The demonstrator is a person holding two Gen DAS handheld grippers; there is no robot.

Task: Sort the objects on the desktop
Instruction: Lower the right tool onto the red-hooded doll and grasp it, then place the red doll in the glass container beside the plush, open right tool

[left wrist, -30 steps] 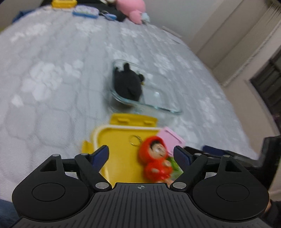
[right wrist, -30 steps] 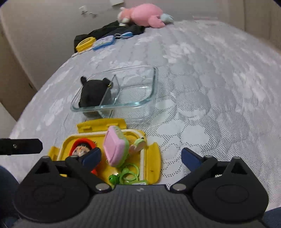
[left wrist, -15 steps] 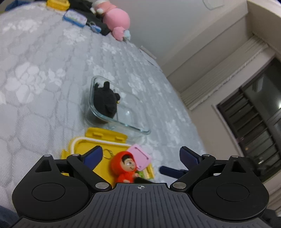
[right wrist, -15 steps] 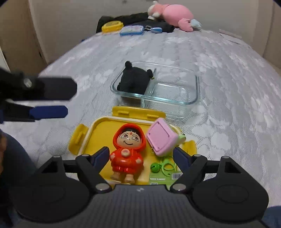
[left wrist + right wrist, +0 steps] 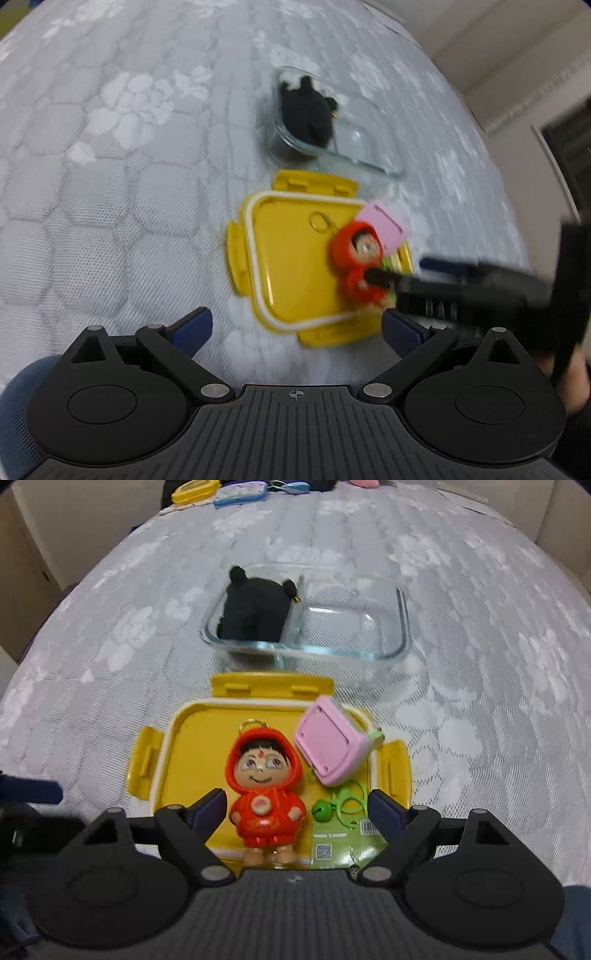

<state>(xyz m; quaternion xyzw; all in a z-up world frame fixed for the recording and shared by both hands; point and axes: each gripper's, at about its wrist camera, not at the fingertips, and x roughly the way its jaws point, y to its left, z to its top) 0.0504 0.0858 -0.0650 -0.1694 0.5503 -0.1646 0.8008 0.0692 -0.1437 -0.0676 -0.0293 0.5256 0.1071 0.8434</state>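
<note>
While both grippers hover over the bed [image 5: 480, 635], right gripper [image 5: 297, 805] straddles the red doll [image 5: 266, 786] on the yellow lid [image 5: 192, 738], fingers just widening, not gripping. Left gripper [image 5: 297, 326] spread, empty. Black plush [image 5: 255, 613] in glass box [image 5: 400, 627].

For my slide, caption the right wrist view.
Open right gripper above red-hooded doll keychain on yellow lid.

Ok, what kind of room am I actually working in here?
Probably a bedroom: the work surface is a quilted, flower-patterned mattress rather than a desk, with plain walls close round it and a dark window beside it. The glass dish and yellow lid sit directly on the mattress.
</note>
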